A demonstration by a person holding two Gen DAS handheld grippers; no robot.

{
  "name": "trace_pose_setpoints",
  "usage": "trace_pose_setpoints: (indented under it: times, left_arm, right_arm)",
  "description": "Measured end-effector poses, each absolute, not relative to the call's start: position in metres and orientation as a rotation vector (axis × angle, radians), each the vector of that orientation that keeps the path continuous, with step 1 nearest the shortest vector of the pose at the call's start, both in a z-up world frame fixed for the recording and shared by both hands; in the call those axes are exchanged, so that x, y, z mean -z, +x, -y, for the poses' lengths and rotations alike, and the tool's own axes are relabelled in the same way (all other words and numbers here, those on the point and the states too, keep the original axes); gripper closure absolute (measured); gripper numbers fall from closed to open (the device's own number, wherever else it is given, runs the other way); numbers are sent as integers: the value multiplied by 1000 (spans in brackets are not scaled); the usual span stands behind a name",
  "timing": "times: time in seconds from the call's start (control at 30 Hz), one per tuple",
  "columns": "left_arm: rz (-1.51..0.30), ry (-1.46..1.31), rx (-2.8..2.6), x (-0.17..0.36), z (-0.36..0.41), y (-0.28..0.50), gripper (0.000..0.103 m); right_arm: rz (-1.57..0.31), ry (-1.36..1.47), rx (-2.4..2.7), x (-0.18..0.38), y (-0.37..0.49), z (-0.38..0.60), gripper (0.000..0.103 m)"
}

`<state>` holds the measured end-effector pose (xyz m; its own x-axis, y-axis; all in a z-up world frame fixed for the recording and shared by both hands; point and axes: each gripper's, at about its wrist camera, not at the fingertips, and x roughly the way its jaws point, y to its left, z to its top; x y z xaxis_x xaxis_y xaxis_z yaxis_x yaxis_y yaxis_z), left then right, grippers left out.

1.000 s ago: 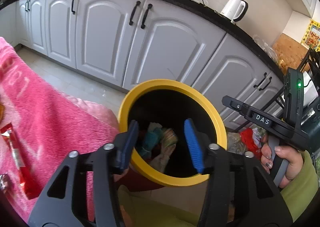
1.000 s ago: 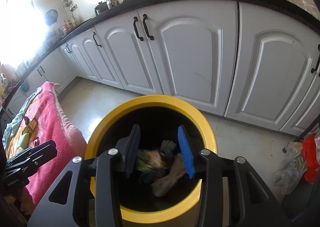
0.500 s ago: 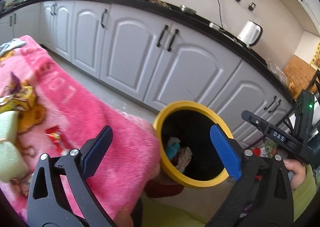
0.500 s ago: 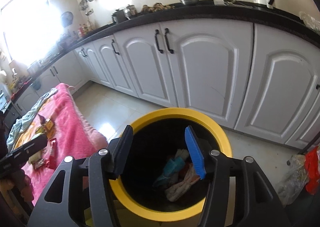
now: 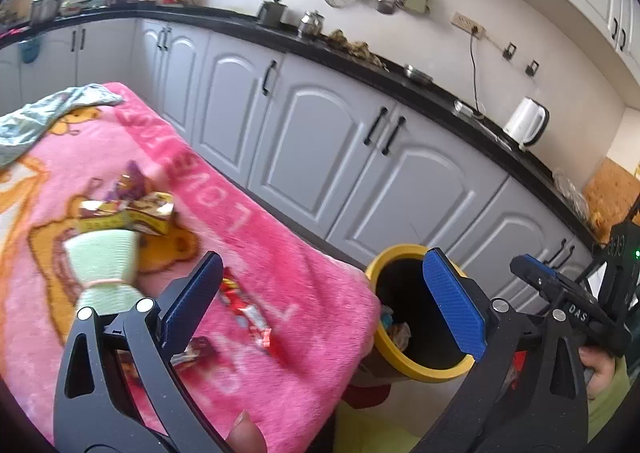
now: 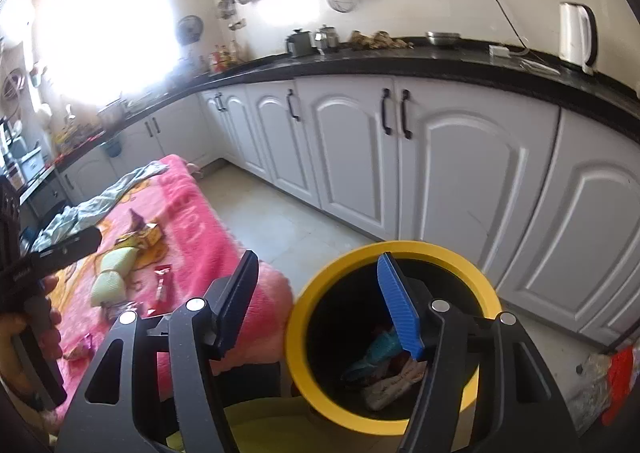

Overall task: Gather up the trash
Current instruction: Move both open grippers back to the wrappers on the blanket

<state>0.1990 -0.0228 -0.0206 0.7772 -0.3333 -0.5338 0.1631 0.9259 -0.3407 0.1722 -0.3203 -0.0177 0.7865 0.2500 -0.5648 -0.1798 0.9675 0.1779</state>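
Left wrist view shows the left gripper (image 5: pixel 320 301) with fingers wide apart, empty, above the pink blanket (image 5: pixel 248 221) where a red wrapper (image 5: pixel 244 309) lies beside the yellow bin (image 5: pixel 404 361), while right wrist view shows the right gripper (image 6: pixel 320 305) also spread, empty, over that bin's (image 6: pixel 298 337) rim.

"DAS" on right gripper (image 5: pixel 576 309); "LOVE" on blanket (image 5: pixel 280 273)

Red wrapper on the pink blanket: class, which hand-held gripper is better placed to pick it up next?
Left. It is open, with the red wrapper between its fingers, while the right hangs open by the yellow bin.
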Motion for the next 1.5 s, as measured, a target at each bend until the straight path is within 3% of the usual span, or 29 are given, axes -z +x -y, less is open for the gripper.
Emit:
trace_pose_setpoints:
  times: [0.6,1.5]
  left_arm:
    - [-542,-328,163,-1,-50,155,11]
    - [-559,-341,53,16,-119,118,11]
  right_arm:
    - [-597,-18,-377,-2,145,240,37]
    - [-676,-143,-560,21,139,138,34]
